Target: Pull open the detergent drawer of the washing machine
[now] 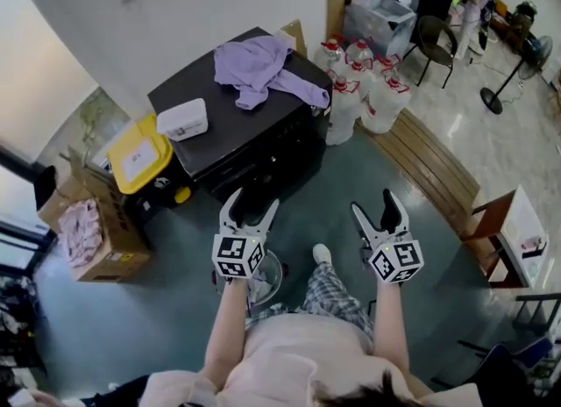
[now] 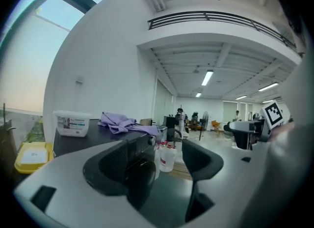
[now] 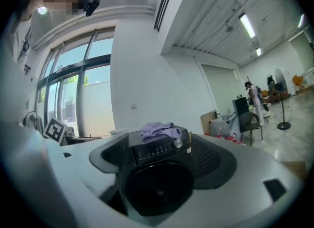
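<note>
Washer [image 1: 237,124] sits straight ahead, upper centre; your left tongs [image 1: 252,201] are nearer its front than your right tongs [image 1: 372,201]; both gape wide, empty.

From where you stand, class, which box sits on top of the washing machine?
The small white box, beside the purple cloth; the yellow-lidded bin and the cardboard box stand lower down, beside the washing machine.

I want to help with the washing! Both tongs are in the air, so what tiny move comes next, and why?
Probably ease the right tongs forward toward the control panel of the washing machine, where the drawer likely sits. Both it and the left tongs hang open, short of the machine, touching nothing.
</note>
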Demonstrator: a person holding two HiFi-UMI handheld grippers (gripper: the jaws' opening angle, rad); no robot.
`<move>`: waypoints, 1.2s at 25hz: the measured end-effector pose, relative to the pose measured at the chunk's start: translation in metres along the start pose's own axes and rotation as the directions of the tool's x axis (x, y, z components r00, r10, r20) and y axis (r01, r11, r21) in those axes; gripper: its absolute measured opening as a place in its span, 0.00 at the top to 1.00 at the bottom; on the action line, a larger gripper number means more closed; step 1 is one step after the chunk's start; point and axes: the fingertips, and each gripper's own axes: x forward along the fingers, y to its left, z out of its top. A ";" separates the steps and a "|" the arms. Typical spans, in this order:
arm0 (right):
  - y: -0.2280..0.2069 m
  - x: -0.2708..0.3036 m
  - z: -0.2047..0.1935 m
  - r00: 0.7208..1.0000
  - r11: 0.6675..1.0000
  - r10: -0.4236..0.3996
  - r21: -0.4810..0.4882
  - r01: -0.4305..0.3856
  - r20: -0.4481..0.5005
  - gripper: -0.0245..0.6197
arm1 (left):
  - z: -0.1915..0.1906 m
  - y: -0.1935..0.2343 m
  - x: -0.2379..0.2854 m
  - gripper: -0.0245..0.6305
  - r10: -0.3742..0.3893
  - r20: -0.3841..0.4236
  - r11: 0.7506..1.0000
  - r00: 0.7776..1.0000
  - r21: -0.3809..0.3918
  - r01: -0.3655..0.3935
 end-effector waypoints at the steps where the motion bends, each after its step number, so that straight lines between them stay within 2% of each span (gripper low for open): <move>1: -0.007 0.020 0.006 0.999 0.999 0.037 -0.006 -0.037 -0.010 0.35 | 0.004 0.007 0.009 0.45 0.037 0.002 0.999 0.999 -0.008 -0.037; 3: -0.019 0.061 0.017 0.993 0.993 0.115 -0.011 -0.116 -0.030 0.35 | 0.010 0.022 0.025 0.45 0.119 0.003 0.993 0.993 -0.024 -0.119; 6: -0.020 0.122 0.022 0.967 0.968 0.249 -0.028 -0.251 -0.057 0.35 | 0.010 0.048 0.034 0.45 0.248 0.006 0.968 0.969 -0.048 -0.247; 11: 0.008 0.201 0.018 0.884 0.887 0.455 -0.030 -0.460 -0.111 0.35 | 0.007 0.084 0.024 0.45 0.435 -0.006 0.899 0.900 -0.059 -0.435; 15: 0.048 0.239 0.012 0.810 0.817 0.570 -0.011 -0.577 -0.136 0.35 | 0.008 0.104 0.005 0.45 0.527 -0.013 0.848 0.850 -0.055 -0.527; 18: 0.080 0.257 0.009 0.761 0.770 0.631 0.003 -0.638 -0.154 0.35 | 0.010 0.116 -0.007 0.45 0.565 -0.019 0.823 0.825 -0.047 -0.566; 23: 0.123 0.276 0.006 0.706 0.715 0.688 -0.012 -0.699 -0.168 0.35 | 0.016 0.138 -0.014 0.45 0.588 -0.004 0.809 0.809 -0.023 -0.588; 28: 0.149 0.293 -0.002 0.654 0.663 0.723 -0.044 -0.748 -0.221 0.35 | 0.013 0.158 -0.010 0.45 0.578 -0.052 0.815 0.815 -0.008 -0.579; 30: 0.161 0.301 -0.004 0.623 0.631 0.738 -0.062 -0.773 -0.257 0.35 | 0.011 0.167 -0.007 0.45 0.565 -0.087 0.824 0.820 0.009 -0.567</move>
